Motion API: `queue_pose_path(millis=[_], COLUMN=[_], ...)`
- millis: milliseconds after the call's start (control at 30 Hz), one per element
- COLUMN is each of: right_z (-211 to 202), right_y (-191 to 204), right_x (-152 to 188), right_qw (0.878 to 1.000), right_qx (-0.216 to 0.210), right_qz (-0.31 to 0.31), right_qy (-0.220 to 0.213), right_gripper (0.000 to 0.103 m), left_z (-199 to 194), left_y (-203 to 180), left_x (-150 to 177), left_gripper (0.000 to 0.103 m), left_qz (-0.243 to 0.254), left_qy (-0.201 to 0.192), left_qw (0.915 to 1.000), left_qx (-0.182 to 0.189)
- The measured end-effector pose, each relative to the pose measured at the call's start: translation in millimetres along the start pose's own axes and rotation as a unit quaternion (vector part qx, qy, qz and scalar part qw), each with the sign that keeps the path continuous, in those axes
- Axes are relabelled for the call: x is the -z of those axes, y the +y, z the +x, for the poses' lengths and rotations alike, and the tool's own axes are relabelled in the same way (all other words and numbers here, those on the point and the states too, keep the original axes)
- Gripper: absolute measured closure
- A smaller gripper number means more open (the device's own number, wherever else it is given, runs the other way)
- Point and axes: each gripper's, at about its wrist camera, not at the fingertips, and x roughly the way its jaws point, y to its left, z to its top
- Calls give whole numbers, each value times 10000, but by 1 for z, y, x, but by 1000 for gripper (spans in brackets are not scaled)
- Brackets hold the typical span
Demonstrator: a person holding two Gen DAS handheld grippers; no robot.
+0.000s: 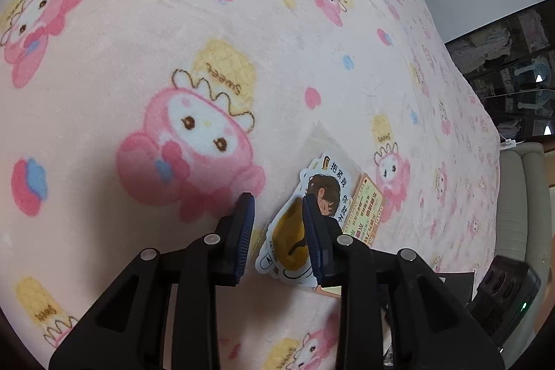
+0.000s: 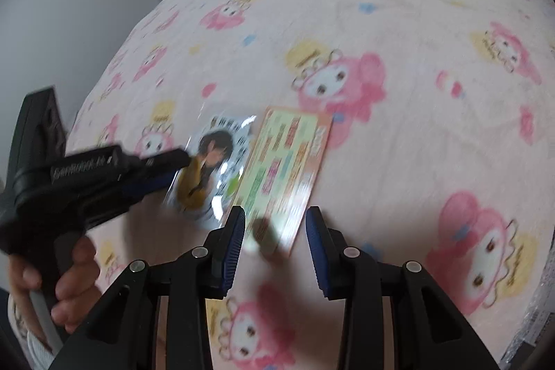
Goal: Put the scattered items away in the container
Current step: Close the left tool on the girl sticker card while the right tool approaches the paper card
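In the left wrist view, the left gripper [image 1: 277, 214] stands spread over the sticker sheet [image 1: 321, 193] lying lower right of centre on the blanket [image 1: 138, 23]; slide one pad under an edge before closing. In the right wrist view, the right gripper [image 2: 275, 227] is spread near the card [image 2: 288, 162] at centre; no container shows.

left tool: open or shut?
Open. The left tool shows a clear gap between its fingers, straddling the sticker pack's edge on the blanket without clamping it.
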Motion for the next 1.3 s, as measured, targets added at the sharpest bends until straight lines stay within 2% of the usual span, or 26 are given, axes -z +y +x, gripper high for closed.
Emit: queue_pose_path(millis=[233, 367, 500, 600, 867, 1000, 1133, 1200, 1300], right_z=[4, -5, -20, -21, 10, 6, -8, -16, -16], right_y=[7, 14, 11, -5, -19, -15, -8, -7, -11], right_x=[6, 18, 24, 15, 2, 6, 21, 30, 34], right_qw=[9998, 9991, 9999, 9997, 9995, 9993, 9993, 9991, 9987], right_qx=[-159, -330, 59, 197, 119, -224, -151, -142, -175], right_qz=[-8, -86, -147, 109, 266, 254, 107, 62, 158], right_qy=[102, 254, 51, -74, 141, 141, 312, 403, 448], right_gripper=[70, 70, 70, 68, 64, 64, 63, 63, 63], left_z=[7, 8, -5, -7, 5, 10, 9, 7, 14], left_y=[-10, -17, -8, -1, -7, -17, -28, -28, -26], left_x=[9, 20, 18, 12, 6, 10, 17, 17, 13], left_gripper=[75, 75, 75, 75, 75, 73, 73, 73, 73], left_qz=[308, 413, 263, 88, 140, 259, 453, 410, 377], left_qy=[280, 680, 386, 280, 341, 452, 501, 480, 490], left_qw=[9991, 9966, 9989, 9995, 9990, 9986, 9977, 9979, 9981], left_qx=[-61, 193, 72, 97, 234, 122, 24, 109, -15])
